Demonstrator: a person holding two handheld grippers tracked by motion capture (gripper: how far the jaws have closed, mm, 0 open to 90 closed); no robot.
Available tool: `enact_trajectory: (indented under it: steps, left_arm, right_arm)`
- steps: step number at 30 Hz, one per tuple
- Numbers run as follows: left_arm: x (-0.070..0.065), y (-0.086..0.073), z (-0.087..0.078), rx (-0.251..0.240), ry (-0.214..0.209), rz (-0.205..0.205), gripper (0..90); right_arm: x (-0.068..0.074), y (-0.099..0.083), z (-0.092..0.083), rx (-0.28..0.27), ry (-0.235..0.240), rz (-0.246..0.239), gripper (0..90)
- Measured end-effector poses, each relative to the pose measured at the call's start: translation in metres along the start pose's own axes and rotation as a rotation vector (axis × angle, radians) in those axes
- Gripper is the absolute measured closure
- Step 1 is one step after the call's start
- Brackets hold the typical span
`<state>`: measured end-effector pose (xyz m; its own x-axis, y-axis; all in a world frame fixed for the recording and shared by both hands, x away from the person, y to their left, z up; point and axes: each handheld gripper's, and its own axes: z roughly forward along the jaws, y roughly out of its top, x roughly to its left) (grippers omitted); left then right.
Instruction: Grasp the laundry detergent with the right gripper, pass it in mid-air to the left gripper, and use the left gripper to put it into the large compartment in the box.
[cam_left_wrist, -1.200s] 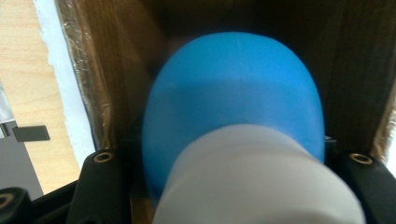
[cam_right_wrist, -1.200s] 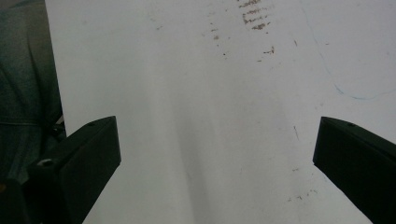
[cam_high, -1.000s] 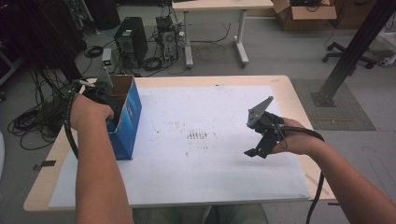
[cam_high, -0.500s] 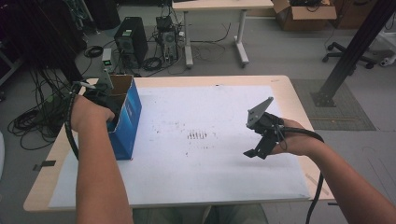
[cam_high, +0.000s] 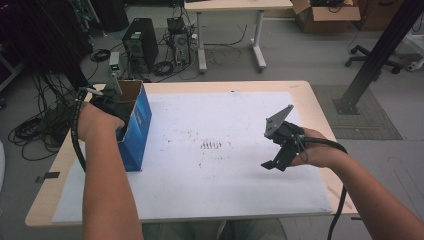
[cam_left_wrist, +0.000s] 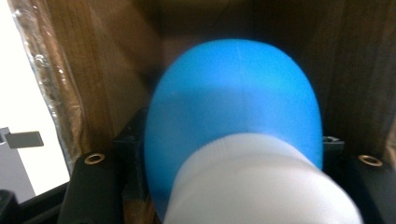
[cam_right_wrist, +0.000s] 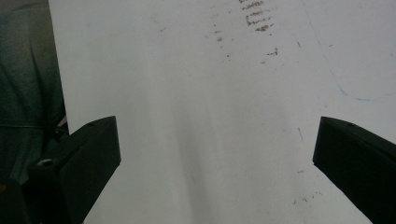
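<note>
My left gripper (cam_high: 111, 98) reaches down into an open blue cardboard box (cam_high: 137, 125) at the table's left edge. In the left gripper view its jaws flank a round blue object with a white end (cam_left_wrist: 233, 121), and the box's brown inner walls (cam_left_wrist: 93, 70) surround it. The jaws have just been opening a little, while the object still sits between them and touches both pads. My right gripper (cam_high: 274, 162) hovers over the right side of the white table cover (cam_high: 210, 190). Its jaws stand wide open (cam_right_wrist: 217, 154) with nothing between them.
Small dark marks (cam_high: 212, 145) stain the middle of the white cover. The wooden table edge (cam_high: 320, 105) shows at the right. Beyond the table are a computer tower (cam_high: 140, 42), cables on the floor, another table and a cardboard box (cam_high: 325, 12).
</note>
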<state>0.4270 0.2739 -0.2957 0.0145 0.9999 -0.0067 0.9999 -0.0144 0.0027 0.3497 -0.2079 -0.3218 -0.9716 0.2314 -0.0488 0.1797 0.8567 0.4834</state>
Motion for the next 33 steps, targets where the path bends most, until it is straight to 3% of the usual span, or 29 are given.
enact_trajectory:
  steps: [16,22,33]
  left_arm:
    - [-0.007,-0.004,-0.018,-0.002,0.052,0.006,29.2]
    - [-0.008,-0.007,-0.029,-0.027,0.072,0.005,25.9]
    - [-0.01,-0.013,-0.044,-0.041,0.079,0.002,18.9]
  right_arm:
    - [0.001,0.0,-0.002,-0.016,-0.001,-0.011,0.9]
    - [0.002,0.0,-0.002,-0.023,0.0,-0.013,0.9]
    - [0.003,-0.001,-0.007,-0.031,-0.007,-0.014,1.0]
